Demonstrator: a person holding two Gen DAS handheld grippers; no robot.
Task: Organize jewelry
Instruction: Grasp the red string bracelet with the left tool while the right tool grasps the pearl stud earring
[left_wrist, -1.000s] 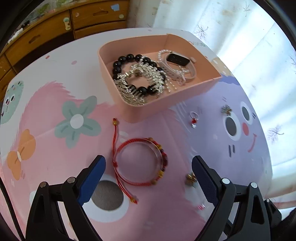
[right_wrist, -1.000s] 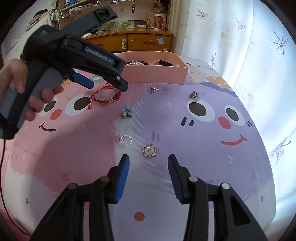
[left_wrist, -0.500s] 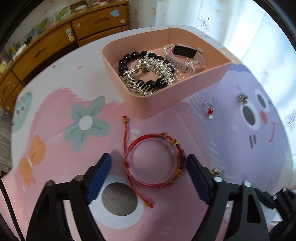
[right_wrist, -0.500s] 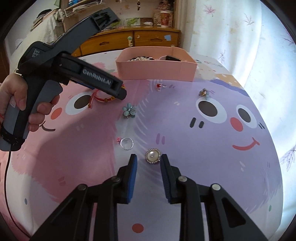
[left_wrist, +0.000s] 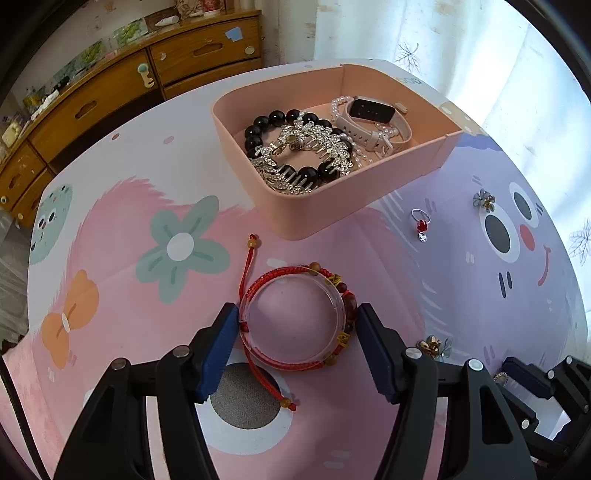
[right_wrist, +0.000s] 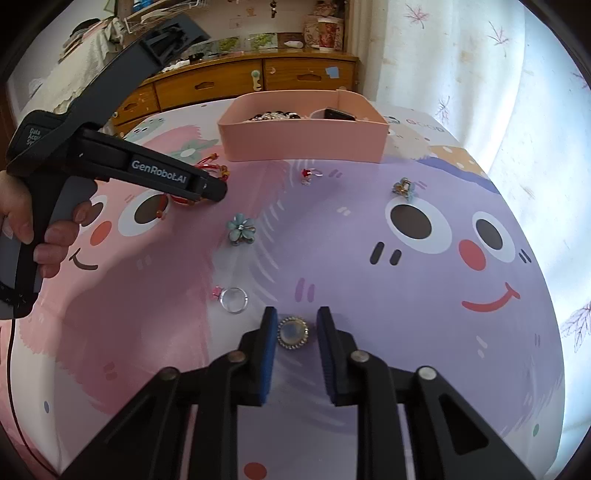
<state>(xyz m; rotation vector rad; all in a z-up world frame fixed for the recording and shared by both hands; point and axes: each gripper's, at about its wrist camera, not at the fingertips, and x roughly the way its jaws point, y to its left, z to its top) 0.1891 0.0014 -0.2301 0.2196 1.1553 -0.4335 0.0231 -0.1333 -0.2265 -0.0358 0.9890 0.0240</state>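
Note:
A red cord bracelet with beads around a clear bangle (left_wrist: 297, 319) lies on the cartoon mat. My left gripper (left_wrist: 295, 325) is open, its blue pads (left_wrist: 221, 343) on either side of the bracelet and close to touching it. A pink tray (left_wrist: 295, 218) behind it holds a black bead bracelet (left_wrist: 258, 129), silver pieces and a white watch (left_wrist: 369, 110). In the right wrist view my right gripper (right_wrist: 293, 330) is open with a round pearl brooch (right_wrist: 293, 332) between its pads on the mat. The tray shows there too (right_wrist: 303, 142).
Loose on the mat: a silver ring with a pink stone (right_wrist: 232, 299), a blue flower clip (right_wrist: 241, 229), a red-stone ring (right_wrist: 308, 173) and a small flower earring (right_wrist: 403, 187). A wooden dresser (left_wrist: 129, 85) stands behind the table; a white curtain hangs at right.
My left gripper moved forward and down, and its jaws narrowed around the red bracelet. My right gripper moved forward onto the pearl brooch, jaws narrower than a second ago.

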